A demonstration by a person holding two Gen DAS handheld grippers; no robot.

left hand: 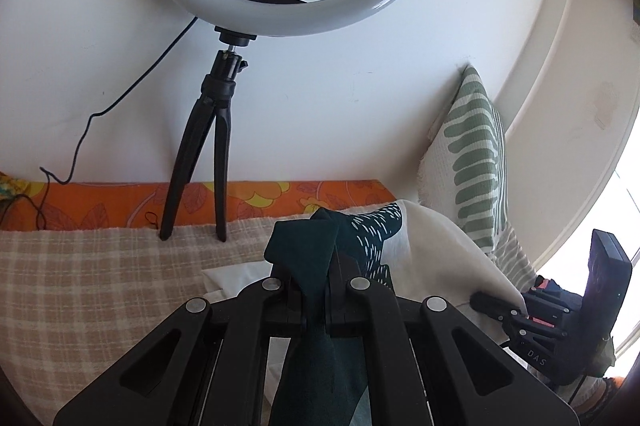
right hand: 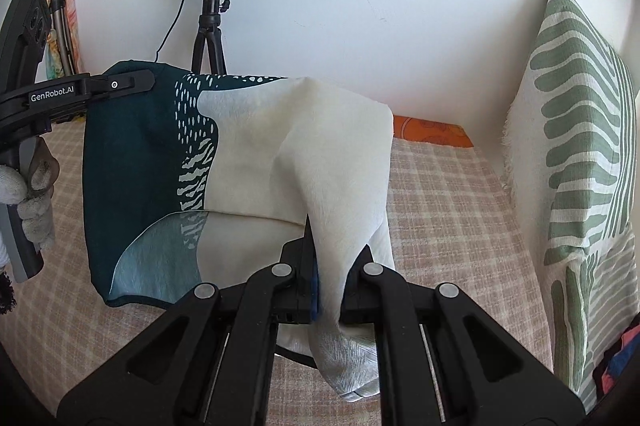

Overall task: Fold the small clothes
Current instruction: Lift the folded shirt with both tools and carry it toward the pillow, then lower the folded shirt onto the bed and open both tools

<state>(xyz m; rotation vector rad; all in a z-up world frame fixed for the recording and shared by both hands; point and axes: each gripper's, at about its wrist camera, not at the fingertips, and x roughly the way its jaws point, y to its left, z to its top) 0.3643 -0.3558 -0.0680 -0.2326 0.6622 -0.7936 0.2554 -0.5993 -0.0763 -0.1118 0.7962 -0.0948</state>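
Note:
A small garment [right hand: 240, 146], dark teal on one side and cream on the other with white dash marks, is held up above the checked bed cover [right hand: 440, 206]. My left gripper [left hand: 320, 290] is shut on its teal edge [left hand: 308, 246]; it also shows at the left of the right wrist view [right hand: 136, 82]. My right gripper [right hand: 328, 282] is shut on the cream edge, and it shows at the right of the left wrist view [left hand: 492, 302]. The cloth hangs between the two grippers, doubled over, its lower hem near the cover.
A ring light on a black tripod [left hand: 208, 146] stands against the white wall behind the cloth, its cable [left hand: 80, 146] trailing left. A green-striped cushion [right hand: 580, 146] leans at the right. An orange floral sheet [left hand: 120, 202] runs along the wall.

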